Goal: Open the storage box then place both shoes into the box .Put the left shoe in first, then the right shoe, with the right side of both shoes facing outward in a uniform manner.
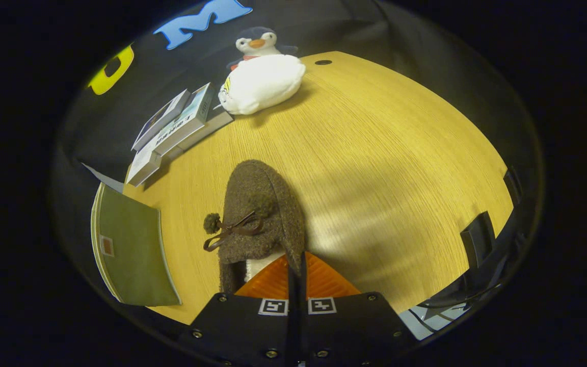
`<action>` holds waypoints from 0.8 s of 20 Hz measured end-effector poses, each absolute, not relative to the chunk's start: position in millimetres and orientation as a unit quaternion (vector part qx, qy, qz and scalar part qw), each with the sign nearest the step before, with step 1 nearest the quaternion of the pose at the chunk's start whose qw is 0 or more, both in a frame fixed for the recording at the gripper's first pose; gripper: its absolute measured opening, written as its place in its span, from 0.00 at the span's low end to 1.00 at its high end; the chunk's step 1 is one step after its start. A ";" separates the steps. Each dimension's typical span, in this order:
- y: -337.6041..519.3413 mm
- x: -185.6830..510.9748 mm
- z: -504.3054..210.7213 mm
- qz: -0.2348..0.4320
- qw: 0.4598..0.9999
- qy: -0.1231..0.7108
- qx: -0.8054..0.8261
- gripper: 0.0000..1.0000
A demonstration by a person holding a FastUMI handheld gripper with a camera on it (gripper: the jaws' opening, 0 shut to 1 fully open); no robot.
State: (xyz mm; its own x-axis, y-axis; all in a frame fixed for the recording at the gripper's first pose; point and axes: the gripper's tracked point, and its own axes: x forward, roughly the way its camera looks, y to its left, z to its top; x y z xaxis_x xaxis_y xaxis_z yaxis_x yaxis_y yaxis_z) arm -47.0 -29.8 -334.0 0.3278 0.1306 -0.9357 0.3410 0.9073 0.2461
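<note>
The tool (297, 265) has its fingers squeezed tight on the fuzzy brown shoe (260, 214), above the wooden surface (375, 153).

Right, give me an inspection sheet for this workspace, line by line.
Surface: wooden table, round hole near its far edge.
Job's things: brown fuzzy shoe with a bow, raised over the table; green storage box beside it, lid shut.
Clutter: stack of books; plush penguin behind a white cushion.
Tool: tool closed on the shoe's rear rim, fingers nearly touching.
Cables: nothing seen.
Surroundings: dark booth wall; black chair parts at the table's edge.
</note>
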 end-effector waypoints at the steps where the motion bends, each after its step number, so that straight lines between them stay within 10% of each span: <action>1: -25.8 -44.2 -327.3 -0.067 0.792 0.571 0.206 0.00; 16: 62.5 -5.8 -228.8 -0.053 0.828 0.504 0.241 0.00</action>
State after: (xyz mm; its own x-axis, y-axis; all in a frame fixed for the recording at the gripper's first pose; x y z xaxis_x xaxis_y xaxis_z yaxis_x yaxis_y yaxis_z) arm -5.8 62.5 -228.8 0.4858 0.1549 -0.8603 0.3312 0.8782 0.3451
